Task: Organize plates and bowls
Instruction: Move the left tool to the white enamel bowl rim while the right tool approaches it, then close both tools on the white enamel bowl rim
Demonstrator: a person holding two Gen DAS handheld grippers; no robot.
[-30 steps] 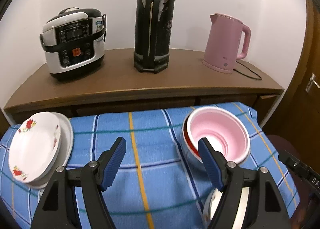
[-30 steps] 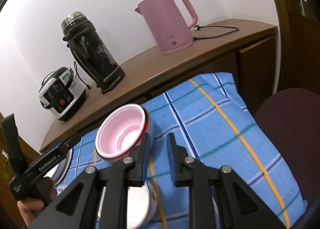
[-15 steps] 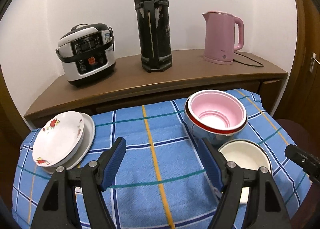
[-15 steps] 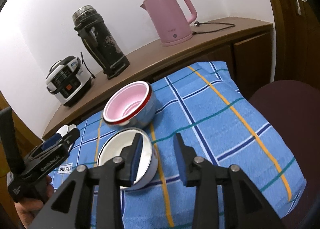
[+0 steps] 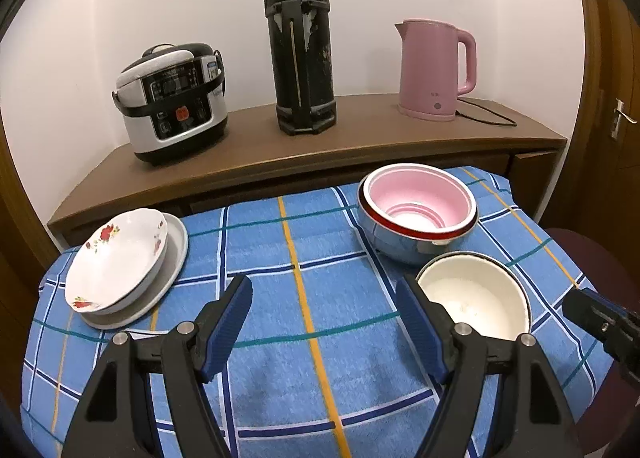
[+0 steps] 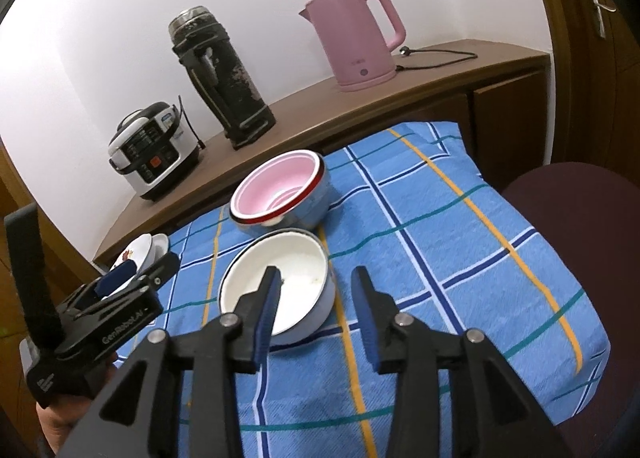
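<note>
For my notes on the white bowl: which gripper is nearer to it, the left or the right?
Right. The right gripper is directly at the white bowl, jaws opening astride its near wall without pressing it. The left gripper hangs open over bare cloth, beside the bowl.

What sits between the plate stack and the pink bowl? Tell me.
Only bare blue checked tablecloth separates the plate stack from the pink bowl, seen in the left wrist view.

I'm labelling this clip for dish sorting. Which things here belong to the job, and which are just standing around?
Job:
- floral plate on grey plate
- pink bowl nested in steel bowl
- white enamel bowl

Standing around:
- rice cooker
- black thermos
- pink kettle
</note>
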